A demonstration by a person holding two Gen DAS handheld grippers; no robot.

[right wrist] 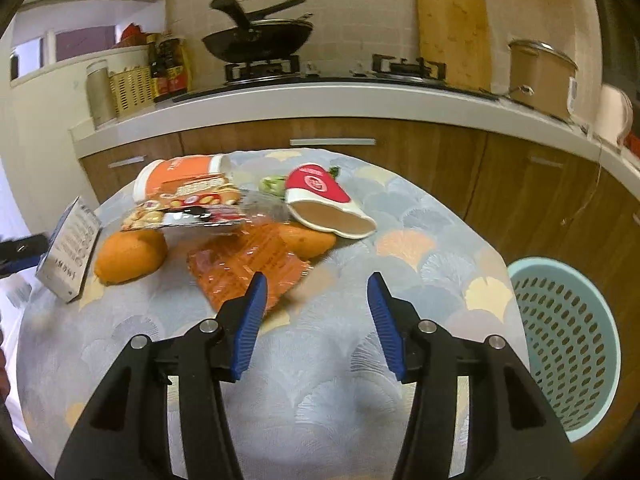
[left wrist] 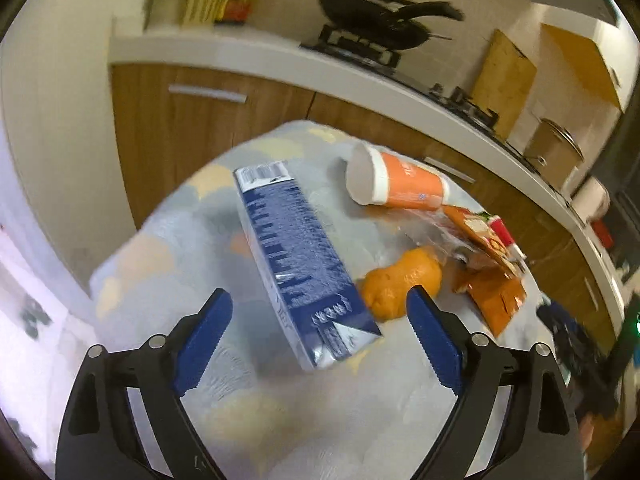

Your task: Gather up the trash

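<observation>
A blue and white carton (left wrist: 298, 264) lies on the patterned tablecloth (left wrist: 200, 360), between the fingers of my open left gripper (left wrist: 318, 320); the fingers do not touch it. An orange peel (left wrist: 404, 282), an orange paper cup (left wrist: 396, 184) on its side and orange snack wrappers (left wrist: 488, 276) lie to its right. My right gripper (right wrist: 318, 308) is open and empty above the cloth, just short of an orange wrapper (right wrist: 248, 264). A red and white cup (right wrist: 324, 200), the orange cup (right wrist: 180, 178), the carton (right wrist: 72, 248) and two peels (right wrist: 130, 256) show there.
A light blue perforated basket (right wrist: 568, 344) stands on the floor right of the table. Behind the table run wooden cabinets (right wrist: 400, 152) and a white counter with a wok on a stove (right wrist: 260, 40), a cutting board (right wrist: 452, 28) and a pot (right wrist: 540, 76).
</observation>
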